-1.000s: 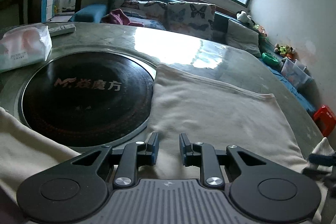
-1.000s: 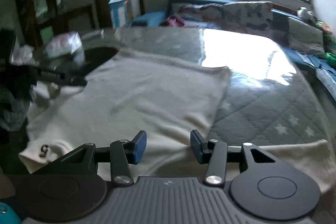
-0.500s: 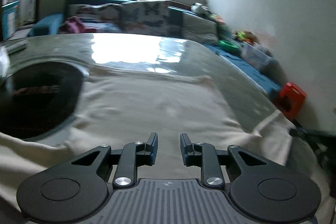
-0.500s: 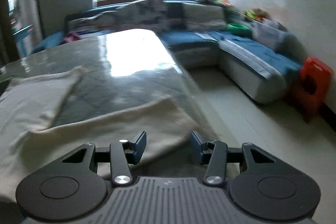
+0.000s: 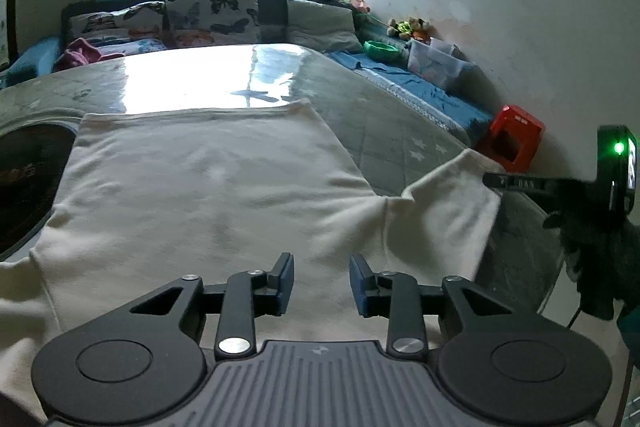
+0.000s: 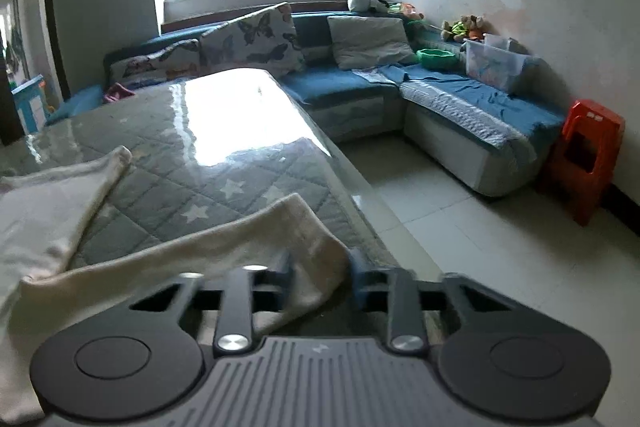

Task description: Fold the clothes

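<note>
Quilted counter (image 6: 224, 163) under spread cream shirt (image 5: 192, 195). Left claw (image 5: 321, 283) spread, empty, poised above hem. Right claw (image 6: 320, 277) spread around sleeve (image 6: 256, 239), probably to fold inward.

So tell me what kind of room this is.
Most likely a home living room: a blue corner sofa with butterfly-print cushions, stuffed toys along its back, and a quilt-covered table.

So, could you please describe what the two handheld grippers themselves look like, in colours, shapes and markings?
Both match. The left gripper has a ribbed grey body, black linkage arms with silver pivot screws, two round black discs and blue fingertip pads. The right gripper is built the same, its tips blurred. Seen from the left wrist view, the right unit carries a green light and small white lettering I cannot read.
</note>
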{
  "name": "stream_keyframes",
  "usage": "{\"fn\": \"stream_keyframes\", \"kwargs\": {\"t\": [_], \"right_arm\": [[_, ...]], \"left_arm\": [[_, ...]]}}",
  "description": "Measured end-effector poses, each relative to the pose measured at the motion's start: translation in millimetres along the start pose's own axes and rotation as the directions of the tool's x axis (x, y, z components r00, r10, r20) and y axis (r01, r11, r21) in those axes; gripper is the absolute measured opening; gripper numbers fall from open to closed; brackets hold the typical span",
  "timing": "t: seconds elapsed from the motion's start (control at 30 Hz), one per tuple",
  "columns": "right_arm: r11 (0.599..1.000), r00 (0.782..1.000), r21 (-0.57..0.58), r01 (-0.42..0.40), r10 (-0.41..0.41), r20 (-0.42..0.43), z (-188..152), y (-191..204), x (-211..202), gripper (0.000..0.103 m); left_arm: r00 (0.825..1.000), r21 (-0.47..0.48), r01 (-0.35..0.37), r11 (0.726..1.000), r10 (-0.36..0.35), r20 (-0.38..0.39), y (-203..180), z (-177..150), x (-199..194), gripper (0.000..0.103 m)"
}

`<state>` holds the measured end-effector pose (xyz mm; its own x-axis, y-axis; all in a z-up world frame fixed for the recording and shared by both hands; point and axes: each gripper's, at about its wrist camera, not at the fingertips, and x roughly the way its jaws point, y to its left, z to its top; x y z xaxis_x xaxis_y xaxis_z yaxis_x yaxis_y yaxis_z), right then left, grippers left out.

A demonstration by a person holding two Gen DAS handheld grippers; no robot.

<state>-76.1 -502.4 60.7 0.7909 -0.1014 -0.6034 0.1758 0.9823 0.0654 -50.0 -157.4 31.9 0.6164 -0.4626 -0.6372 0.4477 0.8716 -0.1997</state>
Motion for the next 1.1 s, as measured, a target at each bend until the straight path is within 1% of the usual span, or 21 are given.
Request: {"fn": "stream_keyframes", "kwargs": {"t": [0.17, 0.3, 0.37, 0.5, 0.57, 0.67, 0.73, 0.8, 0.9, 1.03, 1.1], "right_arm": [[1.0, 0.998, 0.017, -0.01, 0.008, 0.066, 5.4, -10.1, -27.0, 0.009], [0.999, 0.993, 0.03, -0.017, 0.013, 0.121, 9.7, -18.3, -49.6, 0.008], [0.999, 0.993, 0.037, -0.02, 0.015, 0.117, 7.0, -20.9, -52.5, 0.008], [0.999, 0.997, 0.049, -0.02, 0.017, 0.07, -0.9, -23.0, -42.1, 0.008], [0.999, 0.997, 0.048, -0.025, 0.022, 0.069, 0.2, -22.2, -42.5, 0.008], [0.998, 0.995, 0.036, -0.043, 0.039, 0.095, 11.0, -19.7, -51.1, 0.008], [0.998, 0.992, 0.02, -0.067, 0.064, 0.113, 20.3, -14.2, -59.1, 0.008], [0.996, 0.988, -0.004, -0.093, 0.093, 0.126, 28.9, -6.0, -67.7, 0.008], [0.987, 0.977, -0.048, -0.156, 0.161, 0.139, 42.1, 12.9, -81.1, 0.008], [0.956, 0.95, -0.131, -0.261, 0.279, 0.142, 59.6, 51.5, -97.8, 0.008], [0.935, 0.932, -0.171, -0.31, 0.334, 0.137, 68.1, 72.5, -104.2, 0.008]], "left_arm": [[1.0, 0.043, 0.028, 0.999, -0.028, 0.0, -12.0, 0.3, 4.2, 0.033], [0.998, 0.078, 0.068, 0.995, -0.068, 0.004, -21.5, 1.2, 10.1, 0.033], [0.996, 0.088, 0.088, 0.992, -0.088, -0.005, -25.3, -0.8, 15.2, 0.033], [0.994, 0.094, 0.11, 0.99, -0.107, -0.033, -29.5, -7.1, 23.2, 0.033], [0.993, 0.101, 0.114, 0.988, -0.111, -0.035, -30.2, -11.1, 23.1, 0.033], [0.991, 0.095, 0.136, 0.986, -0.134, -0.029, -28.1, -12.9, 17.5, 0.033], [0.988, 0.088, 0.152, 0.984, -0.151, -0.02, -25.9, -13.6, 12.7, 0.035], [0.986, 0.085, 0.169, 0.982, -0.168, -0.017, -27.1, -14.7, 9.5, 0.04], [0.983, 0.075, 0.186, 0.98, -0.186, -0.012, -24.7, -17.1, 3.3, 0.041], [0.985, 0.052, 0.169, 0.984, -0.17, 0.024, -8.7, -20.5, -14.8, 0.042], [0.989, 0.036, 0.138, 0.99, -0.14, 0.042, 3.5, -22.8, -25.1, 0.044]]}}
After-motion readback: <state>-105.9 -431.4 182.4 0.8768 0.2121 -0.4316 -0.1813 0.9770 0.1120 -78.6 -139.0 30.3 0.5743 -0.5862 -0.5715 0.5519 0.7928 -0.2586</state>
